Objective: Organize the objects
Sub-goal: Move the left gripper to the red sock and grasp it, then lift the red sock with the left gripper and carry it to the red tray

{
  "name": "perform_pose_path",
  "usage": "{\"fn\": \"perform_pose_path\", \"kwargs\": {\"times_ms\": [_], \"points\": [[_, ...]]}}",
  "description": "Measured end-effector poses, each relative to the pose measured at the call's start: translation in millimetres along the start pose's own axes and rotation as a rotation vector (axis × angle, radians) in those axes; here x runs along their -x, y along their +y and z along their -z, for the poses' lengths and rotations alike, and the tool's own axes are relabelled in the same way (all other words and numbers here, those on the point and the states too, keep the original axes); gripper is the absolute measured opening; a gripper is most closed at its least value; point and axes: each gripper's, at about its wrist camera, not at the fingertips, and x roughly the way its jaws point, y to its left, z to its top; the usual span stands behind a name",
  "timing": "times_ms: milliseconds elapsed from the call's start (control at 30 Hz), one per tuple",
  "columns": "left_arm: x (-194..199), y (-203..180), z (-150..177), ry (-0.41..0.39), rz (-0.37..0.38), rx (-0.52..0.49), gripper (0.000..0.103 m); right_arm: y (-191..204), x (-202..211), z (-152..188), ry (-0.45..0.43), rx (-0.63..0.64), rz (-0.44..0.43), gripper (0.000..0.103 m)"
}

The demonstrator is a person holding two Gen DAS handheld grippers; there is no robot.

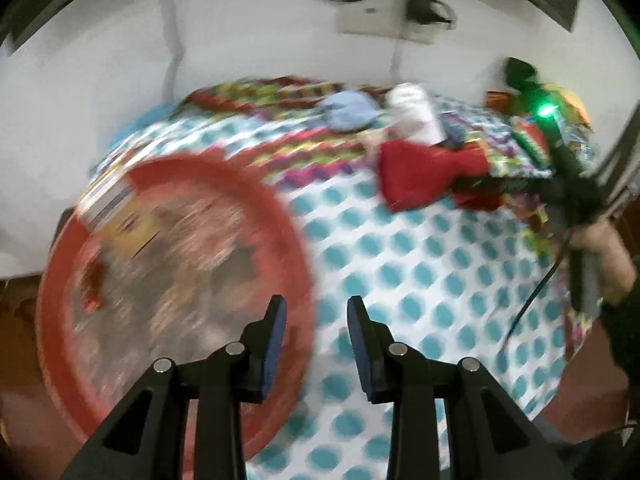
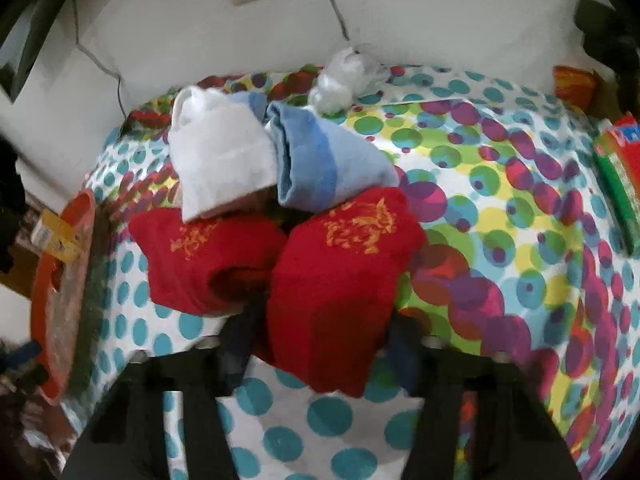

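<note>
Over the dotted bed cover (image 1: 420,264) my left gripper (image 1: 316,344) is hanging with its jaws apart and nothing between them, beside a red tub (image 1: 280,216). My right gripper (image 2: 320,344) is sitting around a red cloth (image 2: 340,280); I cannot tell if it is pinching. Behind it a white cloth (image 2: 220,160) and a blue cloth (image 2: 328,168) are lying, touching.
</note>
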Motion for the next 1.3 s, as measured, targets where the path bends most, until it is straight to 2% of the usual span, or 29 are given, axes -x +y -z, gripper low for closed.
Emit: {"fn": "perform_pose_path", "kwargs": {"times_ms": [67,233,367,433,567,667,800,933,1067,1300], "points": [[-12,-20,-18,0.005,0.036,-0.029,0.032,-1,4,1,-0.036,0.038,0.012,0.033],[-54,-78,-56,0.036,0.103,-0.124,0.032,-31,17,9,-0.078,0.039,0.107,0.032],[-86,-115,-78,0.065,0.075,-0.212,0.032,-62,20,18,-0.079,-0.006,0.039,0.034],[-102,-126,-88,0.072,0.045,-0.251,0.032,-64,19,19,-0.086,-0.004,0.023,0.035],[-126,-131,-102,0.082,-0.014,-0.289,0.032,-49,14,22,-0.121,0.074,0.075,0.041],[-134,-128,-104,0.062,-0.051,-0.312,0.032,-42,13,27,-0.154,0.106,0.103,0.043],[-139,-119,-106,0.040,-0.008,-0.282,0.032,-41,13,32,-0.189,0.109,0.114,0.044],[-147,-111,-108,0.063,0.037,-0.242,0.034,-40,12,31,-0.190,0.104,0.119,0.044],[-148,-102,-110,0.053,0.088,-0.199,0.034,-38,11,31,-0.189,0.110,0.124,0.046],[-149,-103,-107,0.022,0.065,-0.181,0.034,-38,11,31,-0.189,0.110,0.129,0.046]]}}
